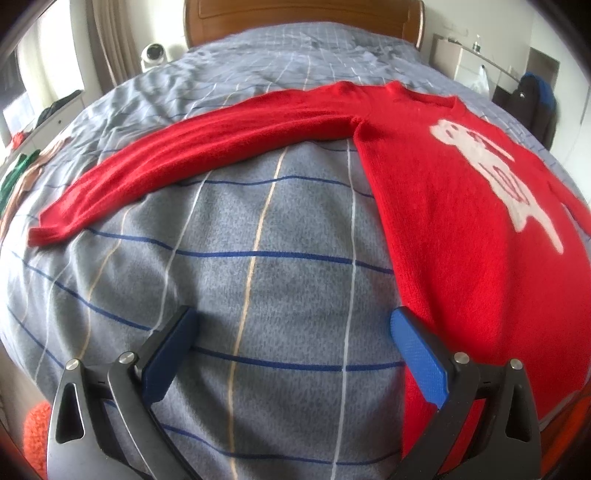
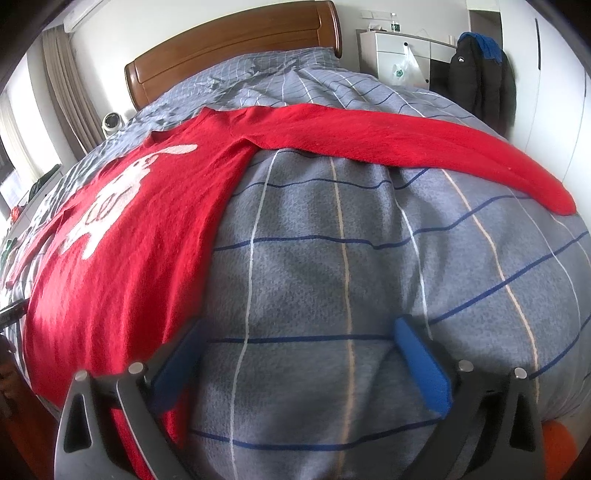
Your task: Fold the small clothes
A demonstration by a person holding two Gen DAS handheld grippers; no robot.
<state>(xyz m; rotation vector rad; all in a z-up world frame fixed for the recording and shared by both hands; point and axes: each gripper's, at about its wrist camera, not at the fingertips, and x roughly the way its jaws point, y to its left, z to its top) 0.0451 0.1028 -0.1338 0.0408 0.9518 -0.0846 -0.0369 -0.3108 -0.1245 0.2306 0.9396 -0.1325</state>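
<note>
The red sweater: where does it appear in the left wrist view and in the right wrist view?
Left wrist view: the red sweater fills the right side, one sleeve stretching to the left edge.
Right wrist view: the red sweater fills the left side, one sleeve stretching to the right edge.
Shared landmark: the wooden headboard at the top of both pictures.
</note>
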